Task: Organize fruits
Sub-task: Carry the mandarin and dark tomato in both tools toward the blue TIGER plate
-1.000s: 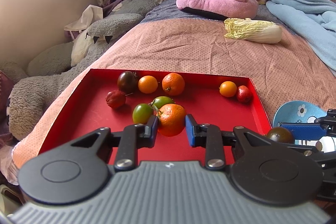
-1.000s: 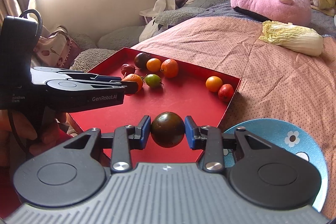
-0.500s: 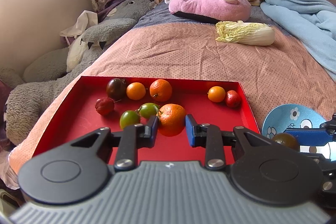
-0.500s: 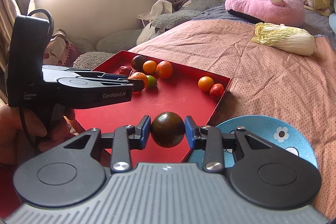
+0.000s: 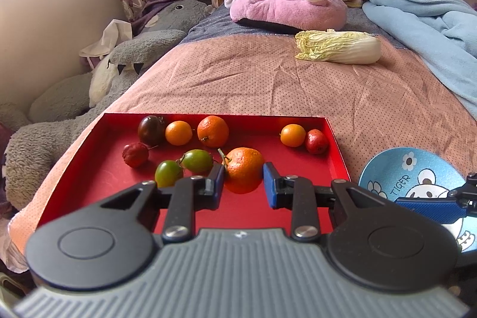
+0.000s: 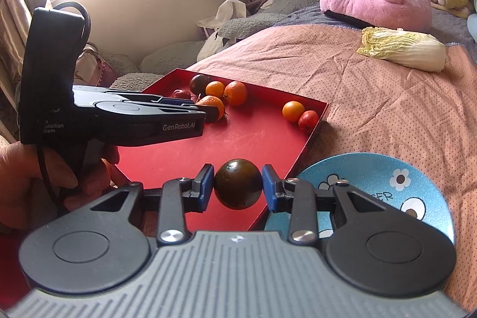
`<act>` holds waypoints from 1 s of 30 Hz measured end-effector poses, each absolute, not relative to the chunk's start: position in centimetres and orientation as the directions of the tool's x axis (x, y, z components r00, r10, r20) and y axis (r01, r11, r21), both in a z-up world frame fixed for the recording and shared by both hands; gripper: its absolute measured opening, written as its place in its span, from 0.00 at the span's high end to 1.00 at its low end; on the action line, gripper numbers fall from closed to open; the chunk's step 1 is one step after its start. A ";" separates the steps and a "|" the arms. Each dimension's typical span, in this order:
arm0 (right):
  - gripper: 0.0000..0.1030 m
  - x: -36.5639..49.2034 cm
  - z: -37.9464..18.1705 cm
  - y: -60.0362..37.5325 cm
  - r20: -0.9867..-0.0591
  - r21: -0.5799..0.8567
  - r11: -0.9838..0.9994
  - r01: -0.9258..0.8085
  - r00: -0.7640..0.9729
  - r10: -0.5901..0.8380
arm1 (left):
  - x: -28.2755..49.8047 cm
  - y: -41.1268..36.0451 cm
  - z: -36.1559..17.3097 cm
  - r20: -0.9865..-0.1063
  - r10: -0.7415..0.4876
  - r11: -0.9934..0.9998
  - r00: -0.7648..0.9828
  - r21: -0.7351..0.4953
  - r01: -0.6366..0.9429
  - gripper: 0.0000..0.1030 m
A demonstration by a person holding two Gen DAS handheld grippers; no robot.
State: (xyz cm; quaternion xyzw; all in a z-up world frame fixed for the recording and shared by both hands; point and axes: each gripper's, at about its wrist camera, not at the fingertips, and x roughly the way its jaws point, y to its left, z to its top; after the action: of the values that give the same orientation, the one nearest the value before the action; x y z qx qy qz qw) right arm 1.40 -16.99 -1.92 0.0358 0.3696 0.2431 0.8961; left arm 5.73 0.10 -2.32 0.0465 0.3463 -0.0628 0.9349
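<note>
**Q:** Two grippers are in view; what is each one doing?

**A:** The right gripper has its jaws clamped on a dark tomato, one blue pad against each side. It hangs over the near right corner of a red tray, just beside a blue plate. The left gripper reaches into the tray with its jaws apart on either side of a large orange. The left pad is at or touching the fruit; a small gap shows at the right pad.

**Q:** Where is the rest of the fruit?

**A:** All of it sits in the tray, which lies on a bed with a pink dotted cover. Two green tomatoes lie just left of the large orange. A red wrinkled fruit sits further left. Along the far wall are another dark tomato, a small orange and a medium orange in a row. Near the far right corner, a second small orange touches a small red fruit.

**Q:** What else is around?

**A:** The plate, printed with flowers and a cartoon face, rests on the bed just right of the tray. A cabbage lies further up the bed, well apart from the tray. Beyond it are a pink plush and a blue blanket. A grey plush sits beside the bed on the left.
</note>
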 end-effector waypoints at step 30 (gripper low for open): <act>0.60 0.8 -2.0 -17.8 -0.640 0.254 0.884 -0.392 0.617 0.458 | 5.5 -1.6 -2.3 -0.649 -0.104 0.983 0.754 0.048 0.177 0.69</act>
State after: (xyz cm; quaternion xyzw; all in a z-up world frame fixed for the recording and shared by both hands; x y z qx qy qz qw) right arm 0.77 -17.80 -1.98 0.0446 0.3683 0.2365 0.8980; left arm 5.52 -1.59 -2.27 0.0531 0.3426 -0.0753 0.9350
